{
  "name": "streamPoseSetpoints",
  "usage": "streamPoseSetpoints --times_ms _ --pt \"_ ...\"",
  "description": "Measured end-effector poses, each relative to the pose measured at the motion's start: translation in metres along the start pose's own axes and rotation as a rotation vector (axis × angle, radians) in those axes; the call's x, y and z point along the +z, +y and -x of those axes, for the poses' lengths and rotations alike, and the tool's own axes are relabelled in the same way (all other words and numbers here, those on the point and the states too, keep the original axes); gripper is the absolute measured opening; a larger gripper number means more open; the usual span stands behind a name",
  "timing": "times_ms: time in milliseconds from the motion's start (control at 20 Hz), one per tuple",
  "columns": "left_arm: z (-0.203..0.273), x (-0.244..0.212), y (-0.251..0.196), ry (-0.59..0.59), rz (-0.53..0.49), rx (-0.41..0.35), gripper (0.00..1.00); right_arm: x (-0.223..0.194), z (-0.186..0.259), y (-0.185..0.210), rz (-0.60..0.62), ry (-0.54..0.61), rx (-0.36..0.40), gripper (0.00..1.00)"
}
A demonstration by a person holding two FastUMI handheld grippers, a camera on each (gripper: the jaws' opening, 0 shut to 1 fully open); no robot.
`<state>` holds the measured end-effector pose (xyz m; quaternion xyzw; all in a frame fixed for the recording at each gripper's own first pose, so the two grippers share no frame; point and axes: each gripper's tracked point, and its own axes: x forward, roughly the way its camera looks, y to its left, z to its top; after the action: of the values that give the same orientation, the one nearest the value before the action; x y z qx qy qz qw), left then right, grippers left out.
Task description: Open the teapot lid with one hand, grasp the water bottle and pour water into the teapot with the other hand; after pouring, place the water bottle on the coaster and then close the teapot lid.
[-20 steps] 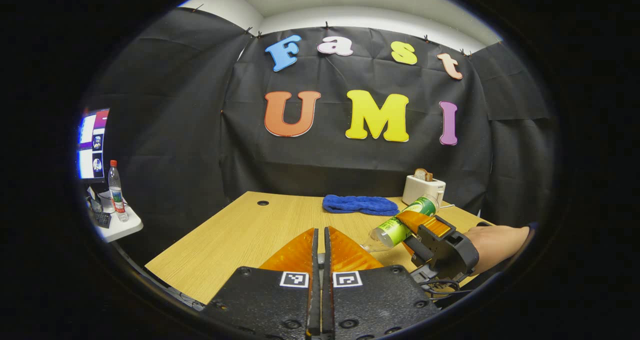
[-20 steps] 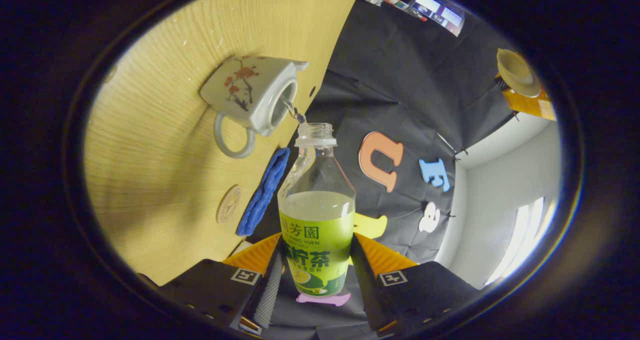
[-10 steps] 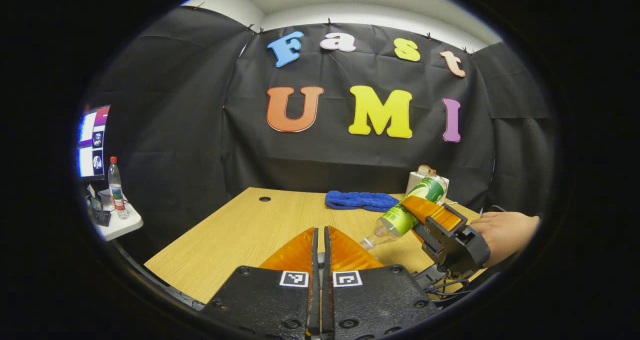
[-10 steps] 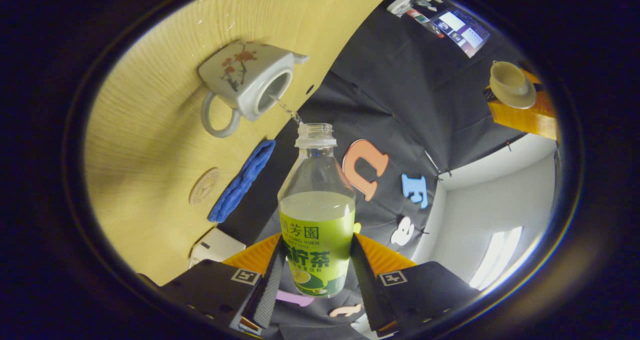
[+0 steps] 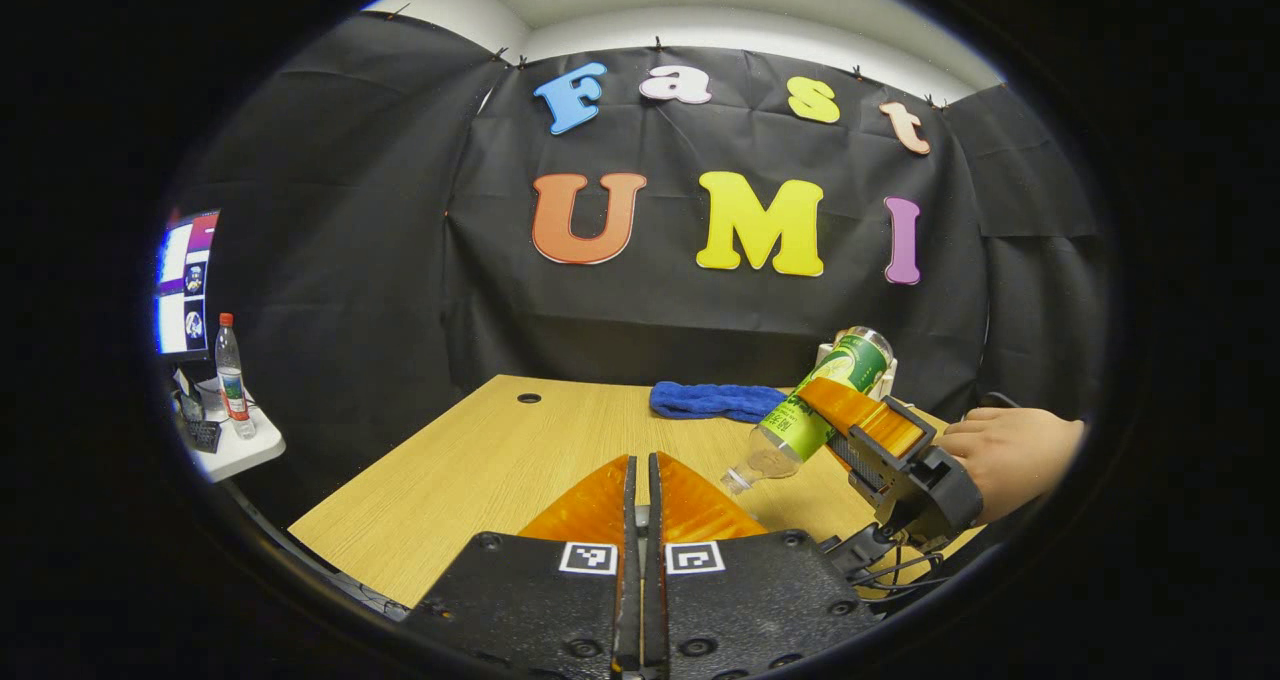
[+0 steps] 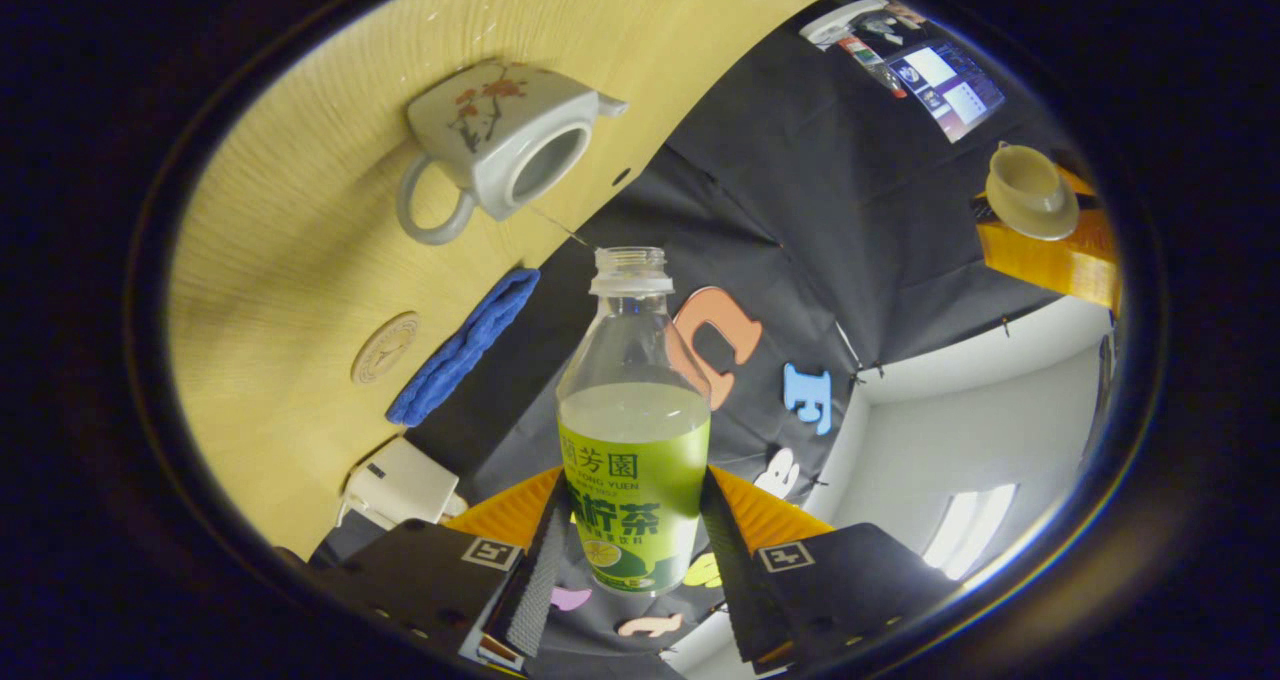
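Note:
A white teapot (image 6: 505,140) with a red flower pattern stands on the wooden table (image 6: 290,250), its top open. My right gripper (image 6: 633,480) is shut on the water bottle (image 6: 633,430), which has a green label and no cap. The bottle is tilted mouth-down toward the teapot, and a thin thread of water runs between them. In the left gripper view that bottle (image 5: 815,410) slants down to the left in the right gripper (image 5: 850,415), held by a hand (image 5: 1010,455). My left gripper (image 5: 641,460) is shut; in the right gripper view the teapot lid (image 6: 1030,195) sits at its fingers.
A round coaster (image 6: 385,347) lies on the table beside a blue cloth (image 6: 460,360) and a white toaster (image 6: 400,485). In the left gripper view the blue cloth (image 5: 715,400) lies at the table's far edge. A side table with a bottle (image 5: 231,375) stands at the left.
The right gripper has risen and drawn the bottle back from the teapot. The stream has thinned. My left gripper has barely moved.

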<state>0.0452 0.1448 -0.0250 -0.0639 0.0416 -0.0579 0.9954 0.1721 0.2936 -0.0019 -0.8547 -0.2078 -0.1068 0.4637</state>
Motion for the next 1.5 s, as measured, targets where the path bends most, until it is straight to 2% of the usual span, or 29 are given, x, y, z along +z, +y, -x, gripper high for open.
streamPoseSetpoints --times_ms 400,600,950,1000,1300,1500 --pt "-0.001 0.000 0.003 0.000 -0.005 0.008 0.04 0.006 0.001 -0.002 -0.025 -0.010 -0.026 0.72" --pt "-0.001 -0.002 0.008 0.002 -0.013 0.027 0.04 0.005 0.006 0.020 -0.162 0.002 0.029 0.72" --pt "0.004 0.006 0.009 -0.028 -0.011 0.019 0.04 0.010 0.018 0.064 -0.658 0.041 0.230 0.71" --pt "0.005 0.008 0.008 -0.031 -0.011 0.018 0.04 0.006 0.021 0.070 -0.719 0.060 0.257 0.73" --pt "0.010 0.016 0.008 -0.061 0.015 0.015 0.04 -0.030 0.015 0.079 -1.183 0.156 0.312 0.71" --pt "0.006 0.011 0.012 -0.054 0.007 0.036 0.04 -0.046 -0.005 0.099 -1.554 0.226 0.409 0.73"
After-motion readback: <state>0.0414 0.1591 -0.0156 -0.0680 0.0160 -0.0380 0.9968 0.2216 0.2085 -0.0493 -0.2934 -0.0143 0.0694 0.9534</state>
